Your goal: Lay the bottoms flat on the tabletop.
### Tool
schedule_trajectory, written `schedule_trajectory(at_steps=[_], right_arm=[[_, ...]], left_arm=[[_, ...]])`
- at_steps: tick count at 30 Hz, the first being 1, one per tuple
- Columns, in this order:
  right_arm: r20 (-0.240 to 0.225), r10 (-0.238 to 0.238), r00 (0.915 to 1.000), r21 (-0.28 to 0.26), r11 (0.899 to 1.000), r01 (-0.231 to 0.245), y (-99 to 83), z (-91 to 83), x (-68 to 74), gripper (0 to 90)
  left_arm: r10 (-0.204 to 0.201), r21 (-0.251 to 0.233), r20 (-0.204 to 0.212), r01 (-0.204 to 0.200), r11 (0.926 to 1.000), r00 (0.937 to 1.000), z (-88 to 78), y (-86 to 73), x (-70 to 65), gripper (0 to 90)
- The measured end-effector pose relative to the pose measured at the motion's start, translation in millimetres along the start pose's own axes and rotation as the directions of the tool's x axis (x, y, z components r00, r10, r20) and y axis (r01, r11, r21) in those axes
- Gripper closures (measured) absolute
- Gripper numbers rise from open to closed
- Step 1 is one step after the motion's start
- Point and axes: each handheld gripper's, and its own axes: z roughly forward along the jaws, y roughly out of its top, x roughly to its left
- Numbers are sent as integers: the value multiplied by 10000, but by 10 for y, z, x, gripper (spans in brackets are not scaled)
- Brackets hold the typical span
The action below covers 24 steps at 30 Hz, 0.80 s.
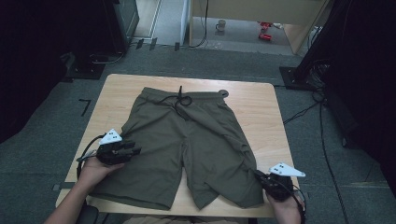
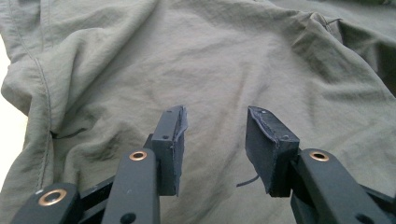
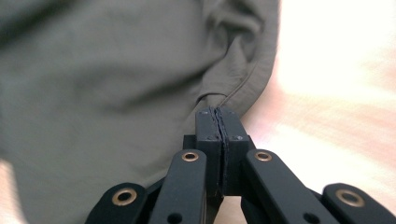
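- A pair of olive shorts lies flat on a wooden table, waistband and black drawstring toward the far edge, both leg openings toward the person.
- The left gripper rests over the outer side of the left leg. In the left gripper view its jaws stand apart above the cloth, with nothing between the pads; the fabric under them is loosely wrinkled.
- The right gripper sits at the outer hem of the right leg, near the table's front corner. In the right gripper view its jaws are pressed together at the hem fold; whether a sliver of fabric is caught between the pads I cannot tell, since the tips hide the contact.
- Judged from this layout, the step in hand is taking hold of the shorts at both outer edges, probably to fold or smooth them.
- To do it well, the left jaws should drop onto the side seam and close on both layers rather than on a top wrinkle.
- The right grip is worth checking before lifting: a bite on the edge alone could slip.
- Both hands should then move together, keeping the cloth taut, so the creased right leg does not bunch further.
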Motion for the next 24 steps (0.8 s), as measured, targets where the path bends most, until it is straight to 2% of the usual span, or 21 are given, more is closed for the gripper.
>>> schedule_trajectory(at_steps=[3,7,12,15,16,17,18,19,21,24], right_arm=[[141,-33,9999,-330,9994,38,132,-143,-86,898],[409,173,9990,-538,9984,-151,275,-180,-263,897],[824,239,9963,-260,9994,-219,394,18,-476,896],[1151,41,9933,32,10000,-45,396,199,-584,893],[1200,104,9927,136,9998,-121,387,246,-611,890],[1199,206,9926,238,9994,-236,365,317,-650,880],[1138,293,9931,216,9993,-320,343,359,-669,828],[1079,306,9937,87,9995,-317,321,386,-675,762],[1042,338,9940,-104,9994,-329,304,378,-642,694],[911,-142,9957,-848,9962,220,336,202,-429,656]], left_arm=[[42,23,10,-42,10000,10000,8,0,-8,577],[89,31,21,-89,10000,10000,20,3,-14,578],[131,166,52,-132,9998,9999,45,-1,-27,578],[167,238,59,-168,9996,9998,52,-4,-31,577],[178,247,69,-179,9995,9998,52,-5,-33,578],[189,258,66,-191,9995,9998,51,-6,-33,577],[193,254,73,-195,9995,9998,48,-8,-34,578],[204,252,73,-206,9995,9998,44,-10,-35,577],[200,235,61,-202,9995,9998,35,-16,-33,577],[170,215,47,-171,9996,9998,35,-19,-30,577]])
